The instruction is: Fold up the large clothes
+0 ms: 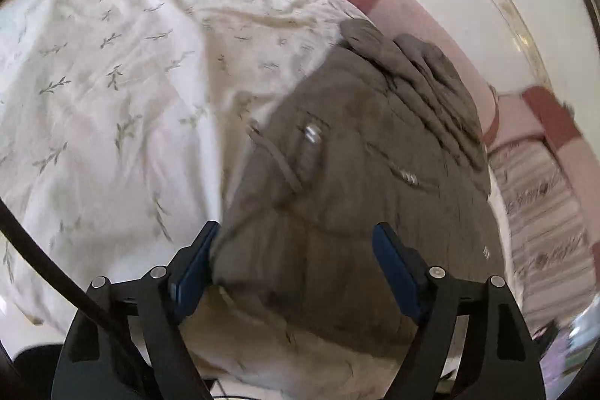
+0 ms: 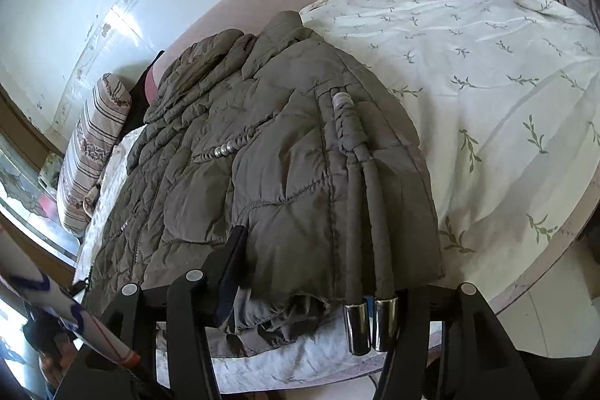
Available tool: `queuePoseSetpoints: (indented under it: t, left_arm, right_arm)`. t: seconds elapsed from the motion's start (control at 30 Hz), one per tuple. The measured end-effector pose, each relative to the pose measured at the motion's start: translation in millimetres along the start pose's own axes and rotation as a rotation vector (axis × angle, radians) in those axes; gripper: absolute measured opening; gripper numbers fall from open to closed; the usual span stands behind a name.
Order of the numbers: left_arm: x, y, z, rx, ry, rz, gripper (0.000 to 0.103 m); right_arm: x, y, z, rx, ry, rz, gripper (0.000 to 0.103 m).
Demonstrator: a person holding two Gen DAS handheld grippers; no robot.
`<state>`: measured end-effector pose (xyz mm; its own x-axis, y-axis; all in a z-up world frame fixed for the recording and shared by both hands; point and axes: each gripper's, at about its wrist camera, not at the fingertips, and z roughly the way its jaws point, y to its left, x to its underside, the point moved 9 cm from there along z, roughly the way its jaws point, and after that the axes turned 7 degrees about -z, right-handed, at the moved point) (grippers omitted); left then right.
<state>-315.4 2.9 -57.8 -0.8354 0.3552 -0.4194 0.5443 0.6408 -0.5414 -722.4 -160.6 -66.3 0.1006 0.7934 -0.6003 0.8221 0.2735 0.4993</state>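
An olive-brown quilted jacket (image 2: 262, 152) is lying folded on the leaf-print bedsheet (image 2: 487, 70) near the bed's edge, its two drawstrings (image 2: 369, 212) trailing toward the camera. The left claw (image 1: 296, 257) is hovering released, blue pads straddling the jacket's corner. The right claw (image 2: 322, 272) is sitting unclenched at the hem, its right finger hidden.

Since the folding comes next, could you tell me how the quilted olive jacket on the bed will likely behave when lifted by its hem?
The jacket looks puffy and quilted, so it will probably sag, drape and spring back from a fold. Its shiny shell may slip between pads. The drawstrings with metal tips will likely swing.
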Motion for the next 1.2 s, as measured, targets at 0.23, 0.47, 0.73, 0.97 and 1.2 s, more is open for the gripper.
queuePoseSetpoints:
  t: [0.23,0.47,0.73,0.97,1.2]
  left_arm:
    - [26.8,-28.6,1.4,0.032,-0.026,0.09,0.075]
    - [2.9,-15.2,4.1,-0.072,-0.121,0.105,0.051]
    - [8.2,-6.8,9.7,-0.138,-0.115,0.128,0.056]
    - [9.6,-19.4,0.9,-0.195,-0.191,0.246,0.037]
    - [14.9,-19.7,8.3,-0.278,-0.2,0.311,0.037]
  right_arm:
    - [6.4,9.5,1.7,-0.083,0.011,0.04,0.06]
    - [-6.2,-6.4,-4.3,-0.13,-0.032,0.137,0.037]
    - [0.2,-7.5,0.5,-0.098,-0.016,0.116,0.041]
    - [-8.6,12.7,-12.0,-0.022,-0.074,-0.055,0.023]
    - [2.2,4.1,5.1,0.041,-0.009,-0.082,0.029]
